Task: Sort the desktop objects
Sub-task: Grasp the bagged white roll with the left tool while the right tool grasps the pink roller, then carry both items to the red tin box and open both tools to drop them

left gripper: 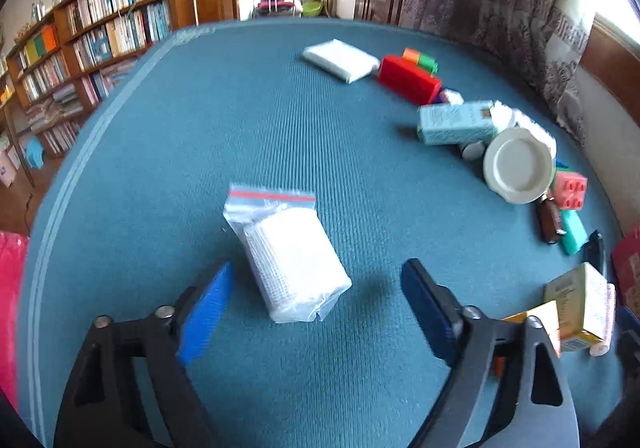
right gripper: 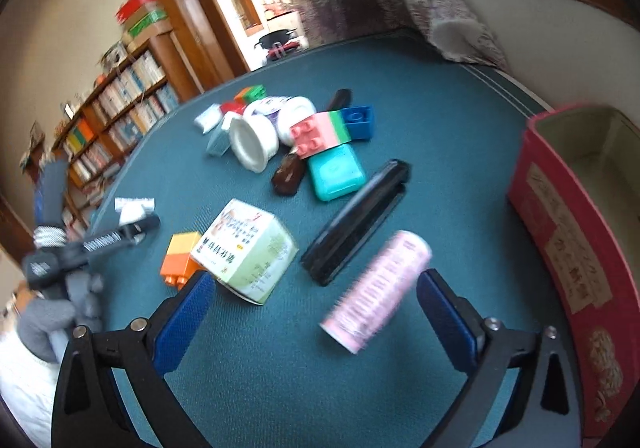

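Observation:
A clear zip bag with a white gauze roll (left gripper: 288,256) lies on the blue-green table mat (left gripper: 240,108). My left gripper (left gripper: 318,268) is open, its blue pads either side of the bag and clear of it. In the right wrist view a pink tube (right gripper: 376,288), blurred, lies between the pads of my open right gripper (right gripper: 316,278) without touching them. Beside it are a black case (right gripper: 356,220), a white-green medicine box (right gripper: 246,248) and an orange block (right gripper: 180,256). The left gripper (right gripper: 120,234), held by a gloved hand (right gripper: 80,296), shows at the left over the bag (right gripper: 134,208).
A red open box (right gripper: 580,228) stands at the right table edge. A heap sits further back: white jars (right gripper: 256,142), a teal case (right gripper: 336,172), a brown bottle (right gripper: 288,176), toy blocks (right gripper: 320,132). A white pack (left gripper: 340,60) and a red block (left gripper: 408,80) lie far off.

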Action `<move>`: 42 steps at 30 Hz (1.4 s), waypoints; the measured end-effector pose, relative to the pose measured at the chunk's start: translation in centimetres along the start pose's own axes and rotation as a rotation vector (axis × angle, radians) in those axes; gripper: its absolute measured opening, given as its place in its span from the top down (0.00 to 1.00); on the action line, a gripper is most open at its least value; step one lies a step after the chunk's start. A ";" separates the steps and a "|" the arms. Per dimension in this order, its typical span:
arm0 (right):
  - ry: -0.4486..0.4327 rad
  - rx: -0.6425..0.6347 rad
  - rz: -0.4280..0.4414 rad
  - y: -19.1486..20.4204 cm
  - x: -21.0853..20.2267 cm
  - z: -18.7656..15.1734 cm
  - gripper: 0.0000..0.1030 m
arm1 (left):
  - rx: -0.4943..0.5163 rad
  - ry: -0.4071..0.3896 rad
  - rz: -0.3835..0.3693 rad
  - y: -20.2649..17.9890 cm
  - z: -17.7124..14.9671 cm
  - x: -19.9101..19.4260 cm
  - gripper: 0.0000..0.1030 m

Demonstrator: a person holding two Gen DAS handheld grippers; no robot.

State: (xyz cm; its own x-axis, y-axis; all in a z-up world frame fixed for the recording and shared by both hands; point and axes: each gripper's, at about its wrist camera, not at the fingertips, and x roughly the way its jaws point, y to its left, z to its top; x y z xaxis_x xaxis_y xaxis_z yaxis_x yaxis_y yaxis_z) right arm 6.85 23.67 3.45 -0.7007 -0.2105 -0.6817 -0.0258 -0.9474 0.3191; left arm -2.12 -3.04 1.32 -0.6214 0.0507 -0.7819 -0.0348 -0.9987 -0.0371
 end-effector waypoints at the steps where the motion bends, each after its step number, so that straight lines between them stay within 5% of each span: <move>1: 0.001 0.022 0.004 -0.4 -0.3 -0.1 0.03 | 0.011 -0.009 0.014 -0.1 -0.1 0.0 0.17; 4: 0.011 0.041 -0.016 -1.2 -1.2 -0.7 0.05 | 0.023 -0.022 0.028 -0.2 -0.2 0.1 0.21; 9: 0.069 0.048 -0.075 -1.7 -0.5 -1.0 0.16 | -0.007 -0.048 0.034 0.4 -0.1 -0.3 0.54; 22: 0.150 -0.028 -0.183 0.2 2.7 -0.1 0.28 | 0.017 -0.094 -0.037 -0.1 -0.9 -1.8 0.55; 28: 0.138 -0.049 -0.244 0.4 2.4 -0.1 0.51 | 0.046 -0.100 -0.060 -1.0 -1.2 -2.3 0.55; 34: 0.116 -0.026 -0.191 -0.2 1.4 -0.5 0.68 | 0.047 -0.100 -0.082 -1.7 -1.3 -3.2 0.55; 42: 0.029 -0.022 -0.164 -0.5 -1.8 -0.1 0.69 | 0.086 -0.141 -0.131 -4.0 -1.3 -6.1 0.55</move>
State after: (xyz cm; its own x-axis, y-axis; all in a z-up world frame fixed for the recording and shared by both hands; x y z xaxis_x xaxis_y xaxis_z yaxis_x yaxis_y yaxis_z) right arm 8.23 24.48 4.43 -0.6675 -0.0597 -0.7423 -0.1223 -0.9745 0.1884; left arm 2.80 0.66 5.45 -0.7107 0.1859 -0.6785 -0.1852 -0.9799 -0.0745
